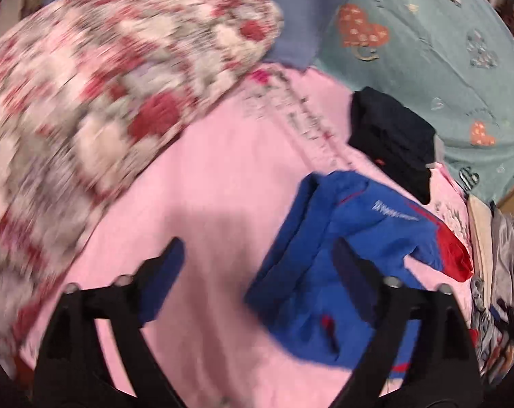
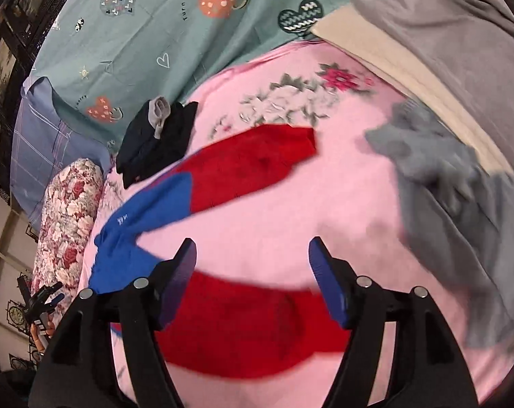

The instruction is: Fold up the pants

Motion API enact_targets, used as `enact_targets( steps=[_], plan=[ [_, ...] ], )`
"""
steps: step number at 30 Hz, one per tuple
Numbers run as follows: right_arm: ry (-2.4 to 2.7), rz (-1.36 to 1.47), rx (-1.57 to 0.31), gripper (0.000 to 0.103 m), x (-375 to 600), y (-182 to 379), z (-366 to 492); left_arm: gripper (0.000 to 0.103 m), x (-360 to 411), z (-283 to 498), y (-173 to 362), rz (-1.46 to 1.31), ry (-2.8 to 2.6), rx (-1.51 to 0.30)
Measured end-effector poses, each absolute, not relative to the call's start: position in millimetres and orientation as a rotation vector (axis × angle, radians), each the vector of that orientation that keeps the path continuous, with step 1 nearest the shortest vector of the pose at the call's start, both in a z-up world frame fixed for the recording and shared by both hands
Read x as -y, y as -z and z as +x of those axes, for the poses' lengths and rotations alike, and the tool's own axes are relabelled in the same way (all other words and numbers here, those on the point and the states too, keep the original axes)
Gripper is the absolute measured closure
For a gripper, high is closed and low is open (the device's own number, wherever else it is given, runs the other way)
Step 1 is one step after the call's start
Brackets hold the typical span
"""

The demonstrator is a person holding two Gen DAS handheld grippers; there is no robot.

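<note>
Blue pants with red lower legs [image 2: 243,166] lie spread on the pink bed sheet [image 2: 291,210], the two red legs apart. In the left wrist view the blue waist part [image 1: 338,238] lies bunched at the right. My left gripper [image 1: 257,265] is open and empty, its right finger [image 1: 355,282] over the blue cloth. My right gripper [image 2: 253,265] is open and empty above the near red leg [image 2: 250,326]. The left gripper also shows small at the far left of the right wrist view [image 2: 41,301].
A folded black garment [image 2: 155,142] lies beyond the pants. A grey garment [image 2: 454,183] and a grey and cream blanket [image 2: 427,34] lie at the right. A floral bolster [image 1: 104,102] lies left. A teal heart-print sheet [image 2: 148,34] covers the far side.
</note>
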State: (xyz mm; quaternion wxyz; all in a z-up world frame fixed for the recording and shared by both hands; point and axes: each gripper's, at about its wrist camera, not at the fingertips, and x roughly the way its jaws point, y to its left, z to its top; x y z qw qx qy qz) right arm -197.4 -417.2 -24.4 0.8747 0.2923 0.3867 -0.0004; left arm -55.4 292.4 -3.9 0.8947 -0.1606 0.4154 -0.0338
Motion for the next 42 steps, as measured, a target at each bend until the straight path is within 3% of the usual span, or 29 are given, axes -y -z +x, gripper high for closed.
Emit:
enact_targets(
  steps=[6,16,20,22,23,24,26,34,35,36,37,38,39,42],
  plan=[
    [-0.055,0.772,-0.875,0.034,426,65,-103,0.005,-245,40,39,-0.282,0.189,-0.999],
    [-0.023,0.880,-0.895,0.034,443,102,-81,0.005,-205,107,82,-0.372,0.294,-1.123],
    [-0.011,0.891,-0.881,0.034,447,107,-71,0.010,-202,123,92,-0.409,0.258,-1.134],
    [0.013,0.868,-0.876,0.035,447,108,-65,0.024,-202,126,89,-0.409,0.228,-1.123],
    [0.023,0.862,-0.882,0.042,447,109,-60,0.038,-202,127,88,-0.410,0.207,-1.121],
    [0.025,0.857,-0.893,0.061,447,111,-57,0.059,-203,128,88,-0.415,0.202,-1.122],
    [0.027,0.841,-0.908,0.092,446,114,-53,0.065,-204,126,81,-0.425,0.214,-1.103],
    [0.061,0.749,-0.826,0.096,465,67,-66,0.064,-202,124,51,-0.319,0.155,-0.991],
    [0.064,0.739,-0.874,0.091,465,73,-64,0.061,-200,126,58,-0.288,0.144,-1.014],
    [0.095,0.718,-0.948,0.072,463,83,-61,0.056,-201,127,64,-0.269,0.128,-1.030],
    [0.133,0.700,-0.992,0.061,462,90,-61,0.052,-204,127,68,-0.256,0.109,-1.039],
    [0.182,0.664,-1.020,0.054,462,94,-61,0.039,-210,125,70,-0.265,0.112,-1.037],
    [0.203,0.626,-1.016,0.054,461,92,-63,0.029,-214,122,69,-0.276,0.118,-1.031],
    [0.120,0.539,-0.943,0.051,448,67,-61,0.022,-223,113,61,-0.272,0.154,-1.023]
  ],
)
